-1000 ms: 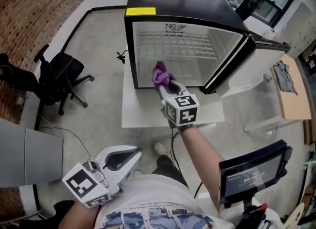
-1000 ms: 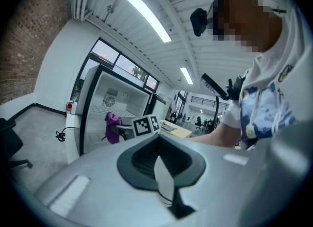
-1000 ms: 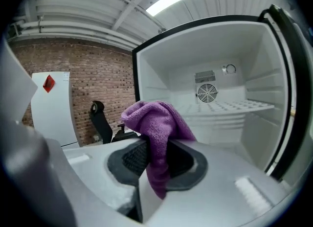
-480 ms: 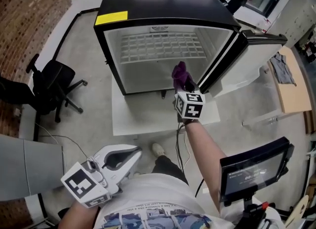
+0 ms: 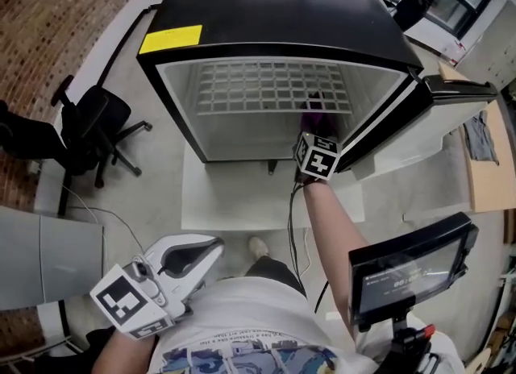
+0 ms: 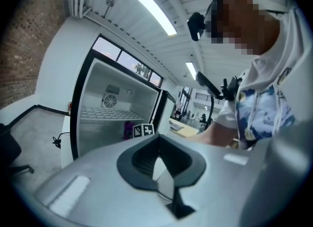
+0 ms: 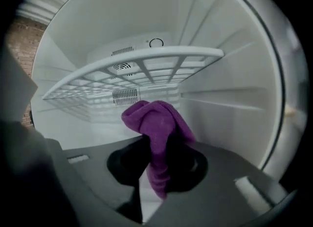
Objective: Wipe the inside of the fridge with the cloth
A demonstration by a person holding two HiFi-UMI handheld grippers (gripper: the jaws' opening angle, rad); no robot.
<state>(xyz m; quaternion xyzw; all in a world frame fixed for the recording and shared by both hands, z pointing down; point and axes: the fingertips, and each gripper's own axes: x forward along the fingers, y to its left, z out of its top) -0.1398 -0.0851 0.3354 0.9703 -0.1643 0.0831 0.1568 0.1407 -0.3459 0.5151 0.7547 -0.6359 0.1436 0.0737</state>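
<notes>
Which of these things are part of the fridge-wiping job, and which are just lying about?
In the job: fridge, its shelf, purple cloth, right gripper holding it.
Just about: chair, screen, and the left gripper, empty at the person's side.

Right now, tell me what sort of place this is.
Probably an office or lab workspace, not a kitchen: the mini fridge stands near an office chair, a brick wall and a wooden desk.

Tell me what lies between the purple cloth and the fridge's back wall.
Nothing: in the right gripper view the stretch from the cloth, clamped in the right gripper, to the back wall is bare; the wire shelf sits above.
</notes>
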